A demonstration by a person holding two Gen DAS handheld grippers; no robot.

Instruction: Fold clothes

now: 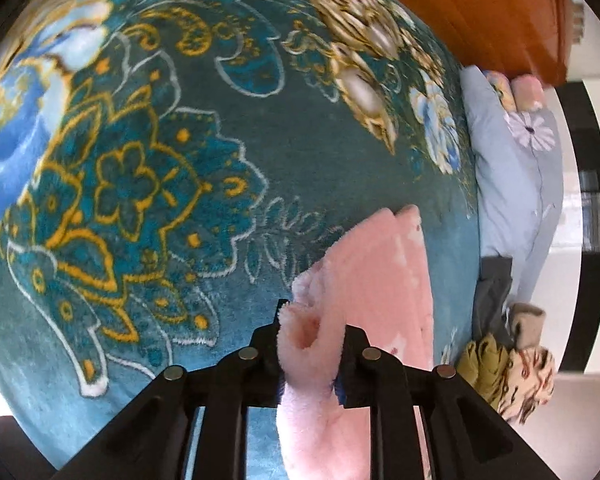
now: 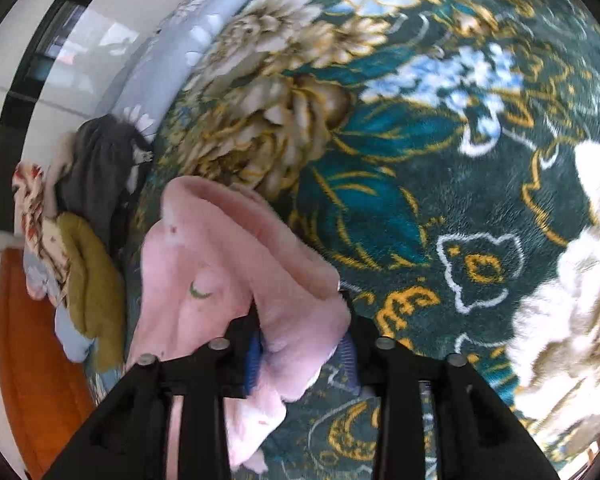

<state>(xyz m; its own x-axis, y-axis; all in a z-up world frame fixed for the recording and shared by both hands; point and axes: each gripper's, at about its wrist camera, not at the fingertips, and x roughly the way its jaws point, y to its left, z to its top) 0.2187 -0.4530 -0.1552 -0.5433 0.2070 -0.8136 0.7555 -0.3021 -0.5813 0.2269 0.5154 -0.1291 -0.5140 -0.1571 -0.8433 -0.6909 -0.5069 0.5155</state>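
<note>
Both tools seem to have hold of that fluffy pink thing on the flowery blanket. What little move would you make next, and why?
Probably lift both tools together and draw the pink garment taut. The left tool pinches a bunched edge, and the right tool has a thick fold between its fingers, while the rest lies crumpled on the teal floral blanket. Stretched flat, it should fold more neatly.

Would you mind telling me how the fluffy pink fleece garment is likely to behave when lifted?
The fluffy pink fleece garment will likely hang floppy; it already droops between the left gripper and right gripper. Its plush pile probably grips the pads, so slipping seems unlikely.
</note>
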